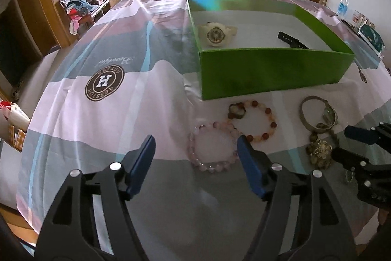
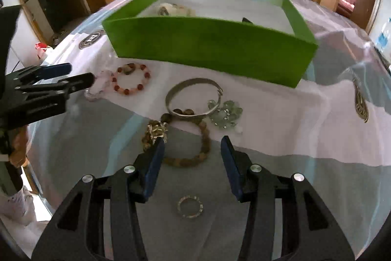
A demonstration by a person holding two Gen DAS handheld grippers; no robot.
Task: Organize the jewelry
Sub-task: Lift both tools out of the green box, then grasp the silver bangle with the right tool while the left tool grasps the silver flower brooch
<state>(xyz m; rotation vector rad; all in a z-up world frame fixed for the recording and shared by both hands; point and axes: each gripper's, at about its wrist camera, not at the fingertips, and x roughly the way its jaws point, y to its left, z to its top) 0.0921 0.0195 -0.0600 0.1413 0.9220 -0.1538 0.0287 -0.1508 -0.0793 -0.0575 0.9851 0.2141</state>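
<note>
**Both grippers lowered over the loose jewelry, nothing picked up yet**

We hold the left gripper [image 1: 195, 153] with its jaws spread and empty — the right pad sits at the edge of the pink bead bracelet [image 1: 212, 147], which we judge to be its target. The right gripper [image 2: 193, 153] is also spread and holds nothing; its pads straddle the near arc of the brown bead bracelet [image 2: 193, 151], so a close there should catch it.

The green box [image 1: 268, 70] stands just behind the loose pieces, open-topped, so each lift is a short carry. It already holds a cream watch [image 1: 216, 34] and a dark strap [image 1: 292, 39].

On the cloth lie the red-and-cream bead bracelet [image 1: 254, 120], touching the pink one, a silver bangle [image 2: 193, 99] overlapping the brown beads, a pale green crystal cluster [image 2: 224, 113] — and a small ring [image 2: 190, 207] nearest us.
</note>
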